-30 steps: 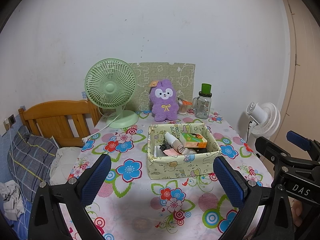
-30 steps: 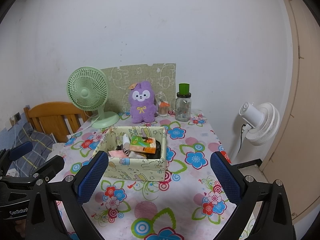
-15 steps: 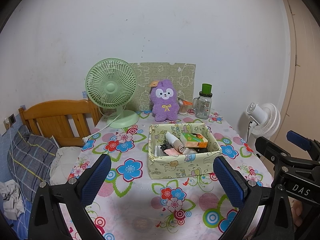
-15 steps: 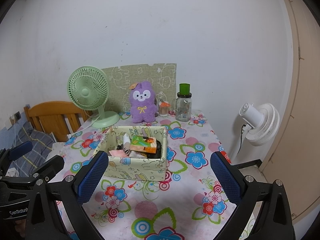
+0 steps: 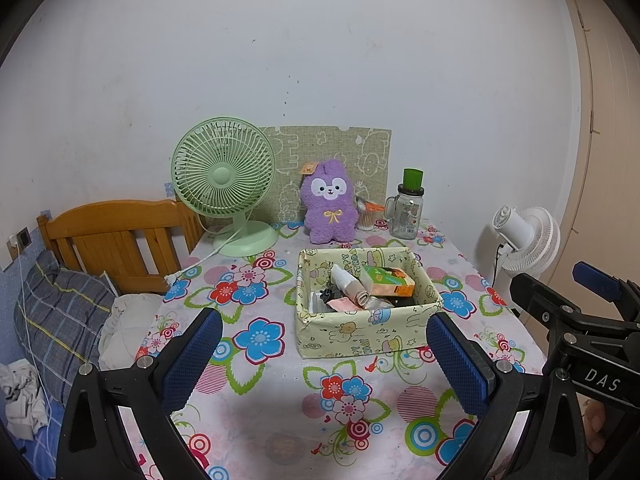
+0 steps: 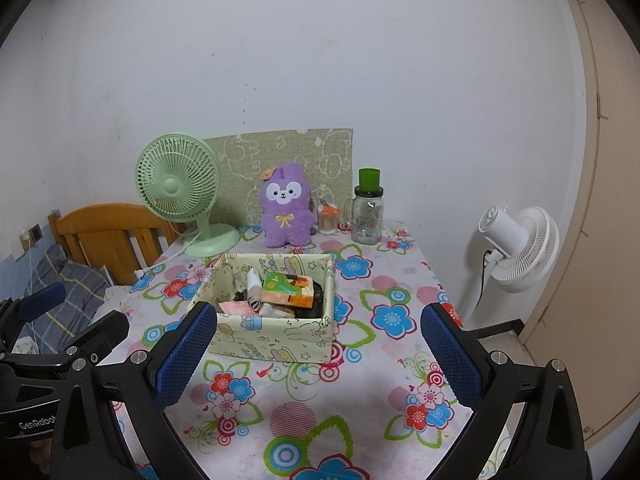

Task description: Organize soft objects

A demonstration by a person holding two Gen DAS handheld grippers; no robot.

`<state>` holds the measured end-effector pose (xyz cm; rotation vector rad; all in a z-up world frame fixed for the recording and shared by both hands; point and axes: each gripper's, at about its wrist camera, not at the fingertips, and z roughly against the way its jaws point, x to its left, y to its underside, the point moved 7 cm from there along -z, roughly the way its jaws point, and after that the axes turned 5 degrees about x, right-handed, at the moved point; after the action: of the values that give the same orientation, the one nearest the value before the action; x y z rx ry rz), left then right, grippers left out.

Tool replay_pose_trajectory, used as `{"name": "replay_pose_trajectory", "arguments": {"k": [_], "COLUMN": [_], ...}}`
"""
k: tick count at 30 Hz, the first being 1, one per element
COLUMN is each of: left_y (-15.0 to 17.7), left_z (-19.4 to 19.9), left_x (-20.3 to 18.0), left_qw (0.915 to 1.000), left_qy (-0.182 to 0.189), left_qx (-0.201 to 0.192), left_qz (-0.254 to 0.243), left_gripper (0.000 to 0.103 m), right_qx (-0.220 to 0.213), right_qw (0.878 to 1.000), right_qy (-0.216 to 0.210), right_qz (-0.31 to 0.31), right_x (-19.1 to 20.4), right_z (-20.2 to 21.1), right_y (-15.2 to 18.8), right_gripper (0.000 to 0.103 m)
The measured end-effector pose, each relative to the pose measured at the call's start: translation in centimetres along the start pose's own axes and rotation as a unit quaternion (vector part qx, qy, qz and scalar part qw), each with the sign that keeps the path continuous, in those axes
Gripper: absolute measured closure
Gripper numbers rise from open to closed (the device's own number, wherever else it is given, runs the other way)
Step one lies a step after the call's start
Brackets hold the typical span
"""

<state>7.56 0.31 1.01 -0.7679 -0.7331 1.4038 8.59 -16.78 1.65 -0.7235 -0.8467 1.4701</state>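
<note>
The fabric box [image 5: 366,334] sits near the middle of the flowered tablecloth [image 5: 280,396], and in it lie the soft things the task is about: a rolled pale cloth [image 5: 348,282] leaning across the pile, a pink piece [image 5: 343,304] at the front, something dark and crumpled [image 5: 329,293] beside it, with an orange-and-green carton [image 5: 386,280] resting on top (not soft itself, so it may only be stored there); the heap looks loosely dropped rather than folded, which would fit either a box waiting to be sorted or one just filled, and the pictures do not settle which; behind the box, well apart from it, the purple plush rabbit [image 5: 329,202] sits upright against a patterned green board [image 5: 328,148], probably propped there so it stays standing; to its left stands a green desk fan [image 5: 224,176] with its cord trailing over the table edge, to its right a glass jar with a green lid [image 5: 408,210] and a small cup of cotton swabs [image 5: 366,216]; off the table are a wooden headboard [image 5: 112,236] and a white floor fan [image 5: 528,240]; the left gripper [image 5: 324,360] hangs over the near edge of the table with its blue pads wide apart and nothing between them, aimed at the box; the right gripper [image 6: 320,356] is likewise spread and empty, held level beside it, so both seem poised to reach in from the front.
</note>
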Motion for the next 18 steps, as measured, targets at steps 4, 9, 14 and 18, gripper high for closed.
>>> {"name": "replay_pose_trajectory", "arguments": {"k": [4,9,14,18], "left_y": [0.02,0.03,0.05,0.03], "left_z": [-0.01,0.02,0.0,0.01], "left_x": [-0.04,0.01,0.06,0.08], "left_qw": [1.0,1.0,1.0,1.0], "left_qy": [0.0,0.0,0.001,0.001], "left_qx": [0.0,0.0,0.001,0.001], "left_qz": [0.0,0.0,0.001,0.001], "left_gripper": [0.0,0.0,0.0,0.0], "right_qx": [0.0,0.0,0.0,0.001], "right_qw": [1.0,1.0,1.0,1.0], "right_qy": [0.0,0.0,0.0,0.0], "right_qz": [0.0,0.0,0.001,0.001], "right_x": [0.0,0.09,0.11,0.11], "right_z": [0.02,0.1,0.09,0.09], "right_y": [0.01,-0.01,0.0,0.01], "right_gripper": [0.0,0.0,0.0,0.0]}}
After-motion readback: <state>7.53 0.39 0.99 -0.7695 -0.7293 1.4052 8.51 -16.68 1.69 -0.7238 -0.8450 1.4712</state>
